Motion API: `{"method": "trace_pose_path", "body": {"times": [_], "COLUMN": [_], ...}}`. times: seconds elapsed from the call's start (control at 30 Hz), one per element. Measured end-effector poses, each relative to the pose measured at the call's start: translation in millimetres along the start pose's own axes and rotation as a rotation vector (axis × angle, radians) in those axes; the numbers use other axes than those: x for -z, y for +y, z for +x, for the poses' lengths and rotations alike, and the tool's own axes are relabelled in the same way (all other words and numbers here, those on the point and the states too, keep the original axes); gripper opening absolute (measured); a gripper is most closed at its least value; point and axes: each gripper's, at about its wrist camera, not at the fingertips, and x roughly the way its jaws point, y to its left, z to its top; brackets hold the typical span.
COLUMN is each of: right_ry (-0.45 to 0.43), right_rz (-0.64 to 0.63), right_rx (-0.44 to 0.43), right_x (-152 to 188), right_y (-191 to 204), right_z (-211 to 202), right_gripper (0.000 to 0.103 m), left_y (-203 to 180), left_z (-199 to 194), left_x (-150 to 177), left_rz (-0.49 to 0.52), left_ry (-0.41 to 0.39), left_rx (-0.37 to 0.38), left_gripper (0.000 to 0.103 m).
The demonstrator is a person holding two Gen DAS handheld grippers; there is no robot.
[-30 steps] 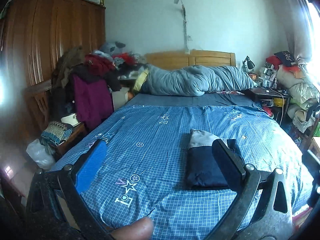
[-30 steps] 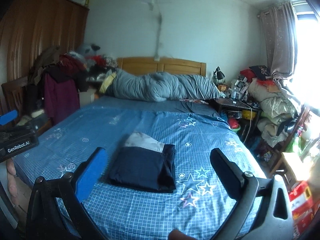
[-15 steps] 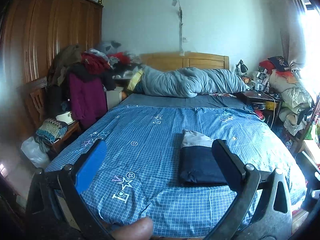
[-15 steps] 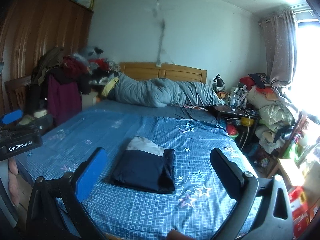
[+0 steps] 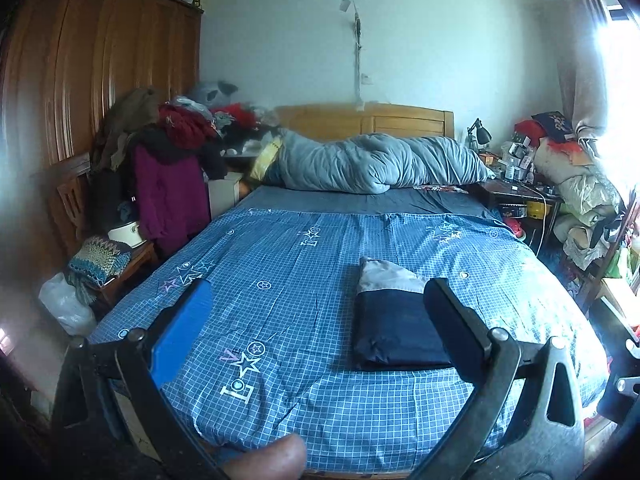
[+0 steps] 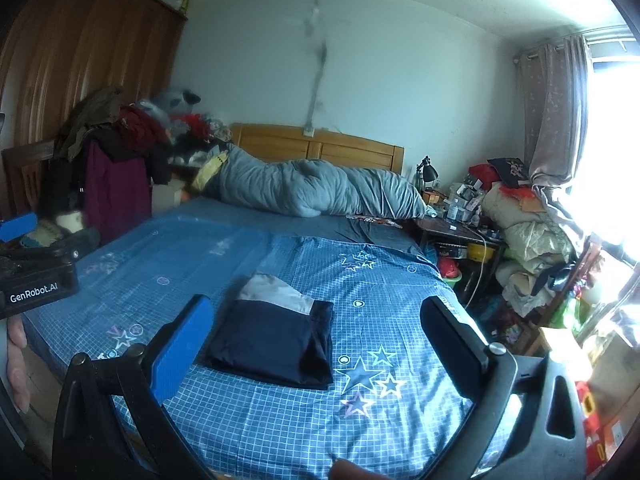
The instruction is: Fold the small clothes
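Observation:
A folded navy garment (image 5: pixel 394 326) with a pale grey part at its far end lies flat on the blue checked bedspread (image 5: pixel 304 280), near the foot of the bed. The same garment (image 6: pixel 276 340) shows in the right wrist view. My left gripper (image 5: pixel 320 320) is open and held back from the bed, its right finger in front of the garment's near right corner. My right gripper (image 6: pixel 316 332) is open too, back from the bed, with the garment seen between its fingers. Neither holds anything. The left gripper's body (image 6: pixel 36 276) shows at the right view's left edge.
A rolled grey duvet (image 5: pixel 376 164) lies across the head of the bed by the wooden headboard. Left stand a brown wardrobe (image 5: pixel 92 68) and a chair heaped with clothes (image 5: pixel 168 160). Right are a cluttered bedside table (image 6: pixel 460 232), piled bedding (image 6: pixel 532 240) and a bright window.
Both grippers have drawn back and up from the bed, so the folded garment looks smaller and farther. The garment has not moved and both grippers stay open.

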Motion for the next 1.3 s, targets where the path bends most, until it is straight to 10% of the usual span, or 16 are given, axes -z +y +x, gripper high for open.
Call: {"method": "trace_pose_path", "body": {"times": [0.43, 0.57, 1.3], "right_ry": [0.055, 0.087, 0.333], "right_rz": [0.006, 0.012, 0.137], "right_rx": [0.022, -0.002, -0.044], "right_x": [1.2, 7.4, 25.6], "right_y": [-2.0, -1.6, -20.0], "right_z": [19.9, 25.5, 135.7], "right_gripper": [0.103, 0.103, 0.103], "left_y": [3.8, 3.7, -13.8], "left_z": [-8.8, -0.3, 93.5], "left_x": [6.5, 7.4, 18.6], "left_rz": [-0.042, -0.063, 0.006], "left_ry": [-0.056, 0.001, 0.258], "left_rx": [0.060, 0.139, 0.060], "left_gripper": [0.103, 0.103, 0.103]}}
